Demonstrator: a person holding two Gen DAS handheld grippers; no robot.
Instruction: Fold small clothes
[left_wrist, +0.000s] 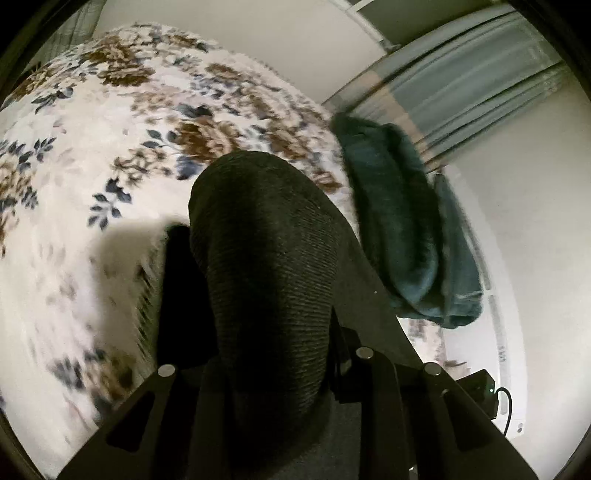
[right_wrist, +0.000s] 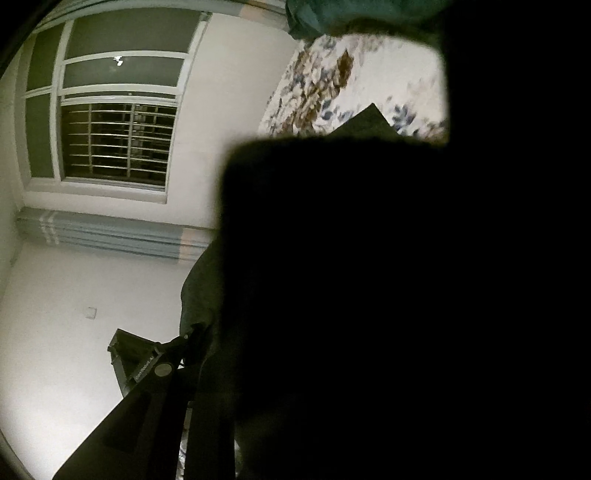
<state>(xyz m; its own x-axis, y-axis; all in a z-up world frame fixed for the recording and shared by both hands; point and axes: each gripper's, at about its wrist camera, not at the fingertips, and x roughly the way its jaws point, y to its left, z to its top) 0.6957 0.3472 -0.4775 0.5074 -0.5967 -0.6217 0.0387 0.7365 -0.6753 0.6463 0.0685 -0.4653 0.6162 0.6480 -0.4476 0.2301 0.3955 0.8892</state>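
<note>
A dark ribbed knit garment (left_wrist: 266, 266) fills the middle of the left wrist view, draped over my left gripper (left_wrist: 258, 240), whose fingers close on it above the flowered bedspread (left_wrist: 92, 155). In the right wrist view the same dark cloth (right_wrist: 369, 295) covers most of the lens and hides my right gripper's fingertips. Only the left finger (right_wrist: 147, 413) of the right gripper shows at the lower left. A teal folded garment (left_wrist: 399, 229) lies at the bed's right edge, and it also shows in the right wrist view (right_wrist: 325, 18).
The bedspread (right_wrist: 369, 81) covers the bed. A barred window (right_wrist: 118, 140) and blue-grey curtains (left_wrist: 480, 81) are on the white wall. A small black device with a cable (left_wrist: 487, 391) sits at the lower right.
</note>
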